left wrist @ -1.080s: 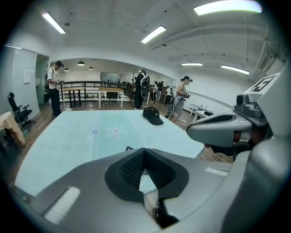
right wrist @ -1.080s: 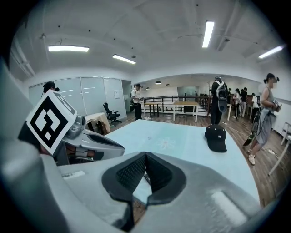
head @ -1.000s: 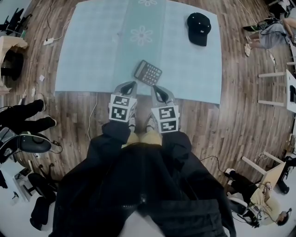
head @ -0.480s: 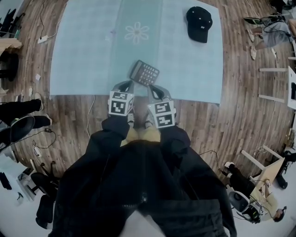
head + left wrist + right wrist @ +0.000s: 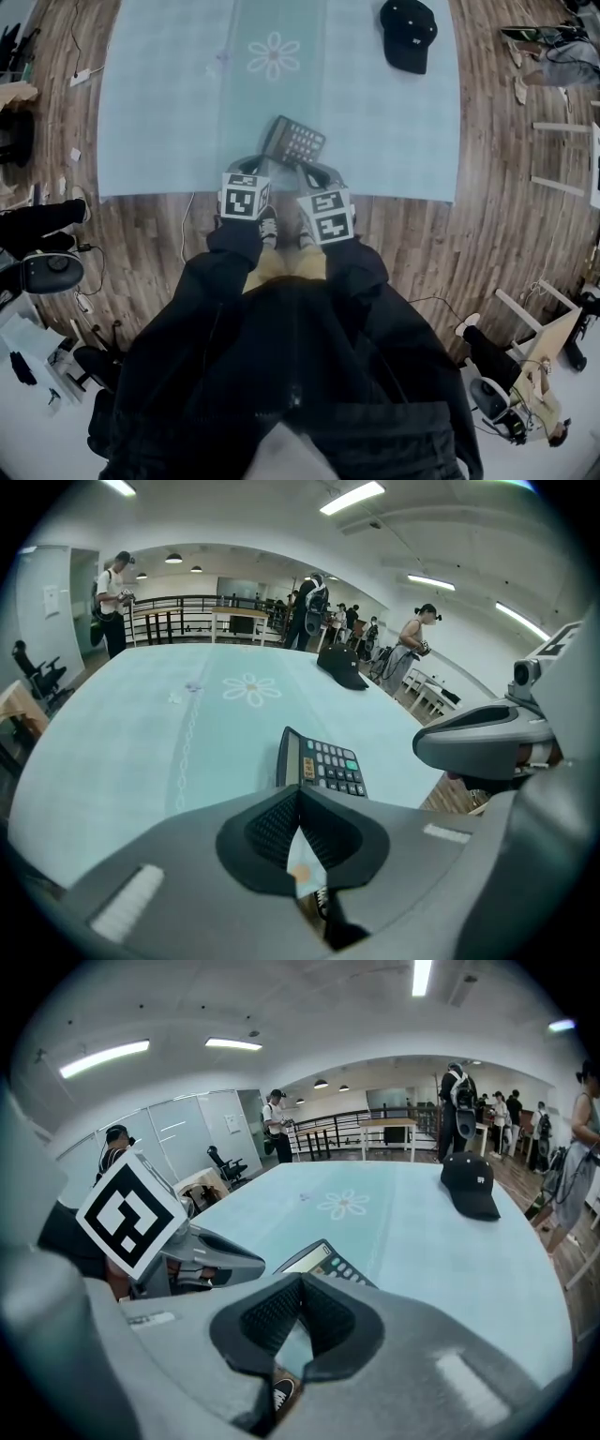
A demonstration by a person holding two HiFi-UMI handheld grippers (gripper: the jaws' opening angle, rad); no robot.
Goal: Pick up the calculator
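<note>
Head camera looks steeply down from overhead onto a pale blue mat. Each gripper camera rides low behind its own jaws, facing across that mat. All three share the calculator and black cap.

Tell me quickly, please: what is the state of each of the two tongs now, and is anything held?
Left tongs: closed, holding nothing.
Right tongs: closed, holding nothing.

sleeves: black | marker cubes: black-white | fingers: grey, black ribbed pads
</note>
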